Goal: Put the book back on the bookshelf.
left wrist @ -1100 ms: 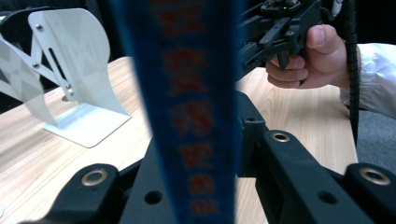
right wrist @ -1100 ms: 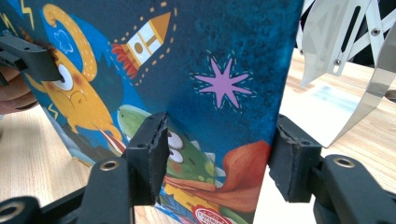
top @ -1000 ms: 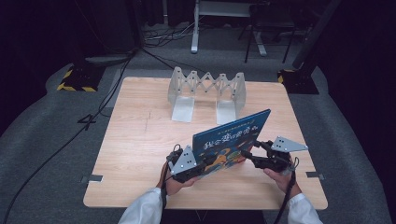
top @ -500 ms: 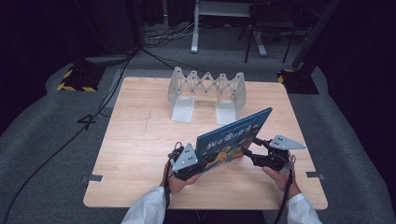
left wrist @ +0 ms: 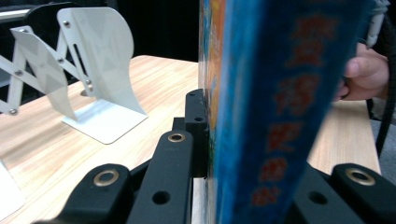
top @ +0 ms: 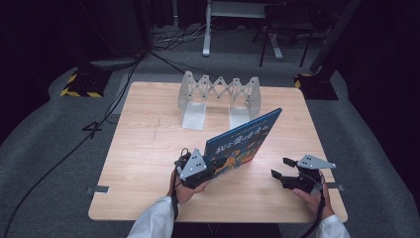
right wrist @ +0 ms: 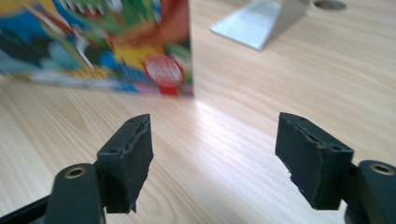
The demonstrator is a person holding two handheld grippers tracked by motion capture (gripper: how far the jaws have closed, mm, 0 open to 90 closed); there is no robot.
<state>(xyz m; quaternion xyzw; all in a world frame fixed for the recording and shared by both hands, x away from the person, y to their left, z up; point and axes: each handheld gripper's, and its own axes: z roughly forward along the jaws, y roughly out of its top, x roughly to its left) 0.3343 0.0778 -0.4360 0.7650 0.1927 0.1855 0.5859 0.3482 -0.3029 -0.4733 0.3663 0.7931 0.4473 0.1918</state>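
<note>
A blue picture book (top: 241,141) stands on its bottom edge near the middle of the wooden table (top: 148,148), its top leaning toward the far side. My left gripper (top: 210,167) is shut on the book's left end; in the left gripper view the blue spine (left wrist: 280,107) sits between the black jaws. My right gripper (top: 281,167) stands open to the right of the book, apart from it. In the right gripper view the book's colourful cover (right wrist: 102,42) lies beyond the spread fingers (right wrist: 128,154), with bare table between them.
A white expanding bookend rack (top: 219,96) stands at the far middle of the table, its two flat feet pointing toward me; one upright of the rack (left wrist: 100,51) shows to the left in the left gripper view. A black cable (top: 74,144) runs across the floor on the left.
My right gripper has let go of the book's right end, opened and drawn back to the right. The book has come more upright, and my left gripper still holds it.
</note>
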